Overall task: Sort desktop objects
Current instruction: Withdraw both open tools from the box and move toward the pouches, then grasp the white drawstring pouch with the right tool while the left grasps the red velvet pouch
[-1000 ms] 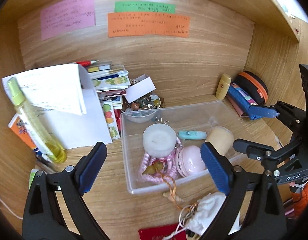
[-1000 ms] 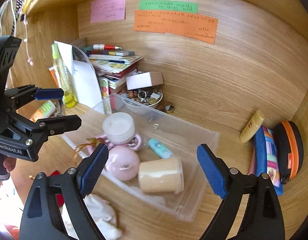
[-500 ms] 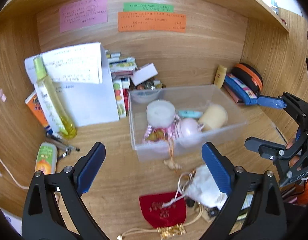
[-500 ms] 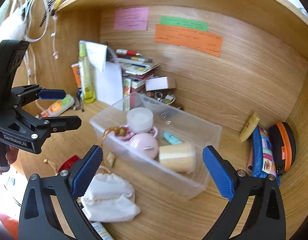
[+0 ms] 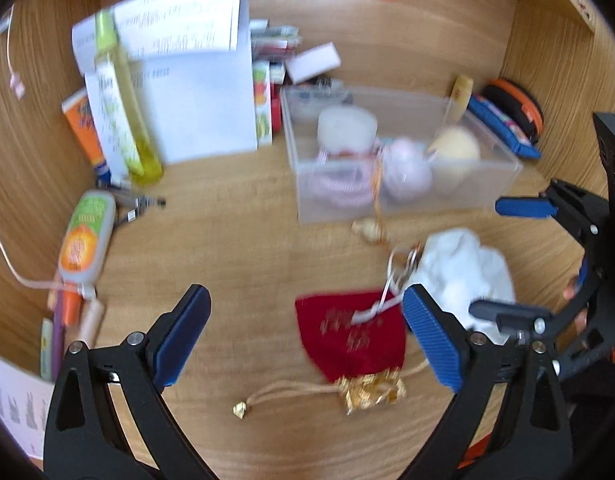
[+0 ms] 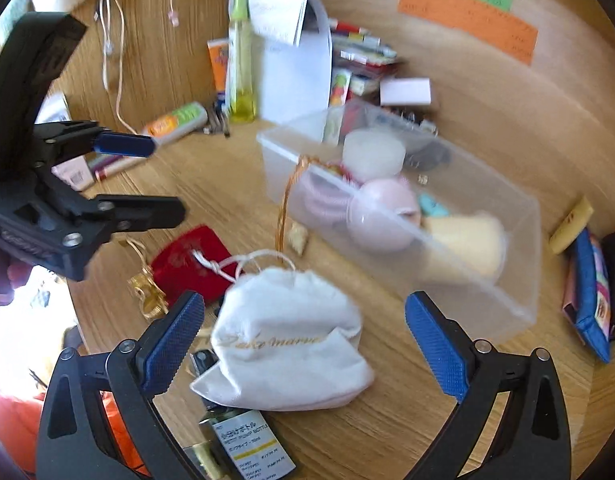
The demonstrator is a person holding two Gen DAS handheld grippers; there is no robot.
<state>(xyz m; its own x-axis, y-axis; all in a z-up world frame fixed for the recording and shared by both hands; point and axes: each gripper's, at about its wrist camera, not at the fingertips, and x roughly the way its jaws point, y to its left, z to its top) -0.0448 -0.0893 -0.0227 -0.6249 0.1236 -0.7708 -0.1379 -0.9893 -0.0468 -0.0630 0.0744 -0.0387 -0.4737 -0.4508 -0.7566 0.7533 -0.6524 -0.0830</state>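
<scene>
1. You have pulled both grippers back from the clear bin over the last second; a second ago the left wrist camera looked down into it, and now the bin sits well ahead and the front of the table has come into view.
2. Your left gripper hangs with its fingers spread wide and empty, the red pouch lying on the table between them.
3. Your right gripper is likewise wide and empty, its fingers either side of the white drawstring bag, which partly covers a small labelled bottle.
4. The bin already holds a white jar, a pink round case and a cream cup.
5. Judging from this, the last drop is done and you are lining up the next pick; the two pouches remain unsorted.
</scene>
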